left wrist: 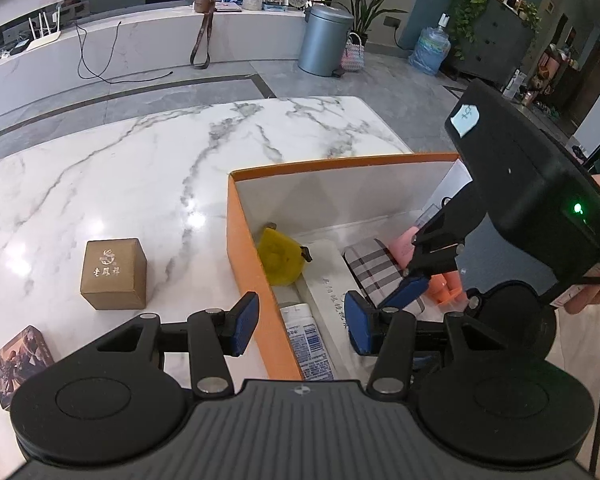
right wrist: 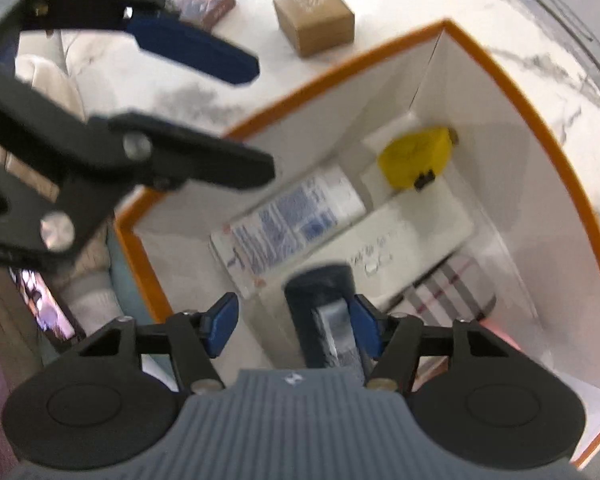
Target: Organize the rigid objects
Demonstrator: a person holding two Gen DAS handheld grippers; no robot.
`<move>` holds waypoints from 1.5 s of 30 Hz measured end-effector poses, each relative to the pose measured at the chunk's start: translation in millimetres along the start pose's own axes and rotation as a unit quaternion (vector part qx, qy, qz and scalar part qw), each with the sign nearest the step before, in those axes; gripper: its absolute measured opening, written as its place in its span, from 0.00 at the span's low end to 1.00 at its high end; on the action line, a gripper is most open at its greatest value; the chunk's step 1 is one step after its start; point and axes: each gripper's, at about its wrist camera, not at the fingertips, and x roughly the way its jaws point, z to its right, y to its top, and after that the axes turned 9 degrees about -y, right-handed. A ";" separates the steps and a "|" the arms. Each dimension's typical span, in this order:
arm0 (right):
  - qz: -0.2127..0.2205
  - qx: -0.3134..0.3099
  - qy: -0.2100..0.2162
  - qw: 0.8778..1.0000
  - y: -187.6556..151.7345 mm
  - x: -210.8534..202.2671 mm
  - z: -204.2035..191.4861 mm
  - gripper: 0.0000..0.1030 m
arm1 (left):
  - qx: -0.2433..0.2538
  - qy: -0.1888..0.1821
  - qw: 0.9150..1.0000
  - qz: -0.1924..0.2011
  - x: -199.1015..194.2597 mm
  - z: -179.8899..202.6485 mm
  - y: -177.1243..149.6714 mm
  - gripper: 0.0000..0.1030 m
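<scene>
An orange box point(left wrist: 244, 264) with white inner walls point(right wrist: 500, 128) stands on the marble table. In it lie a yellow tape measure point(left wrist: 278, 256) point(right wrist: 416, 156), a white tube with blue print point(left wrist: 310, 340) point(right wrist: 288, 220), a flat white box point(right wrist: 416, 232), a plaid case point(left wrist: 376, 270) point(right wrist: 452, 292) and pink and orange items point(left wrist: 446, 286). My left gripper point(left wrist: 304, 322) is open, straddling the box's near wall. My right gripper point(right wrist: 294, 326) is open inside the box; a dark cylinder point(right wrist: 324, 312) lies between its fingers against the right pad.
A brown cardboard cube point(left wrist: 114, 274) point(right wrist: 314, 18) and a dark printed card box point(left wrist: 18, 362) point(right wrist: 206, 4) sit on the marble table point(left wrist: 140, 168) left of the orange box. A grey bin point(left wrist: 324, 40) stands on the floor beyond.
</scene>
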 end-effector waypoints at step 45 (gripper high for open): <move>0.086 0.079 -0.108 0.987 43.5 -58.4 -25.6 0.29 | -0.028 0.078 0.996 0.029 -73.4 -79.7 -13.8 0.57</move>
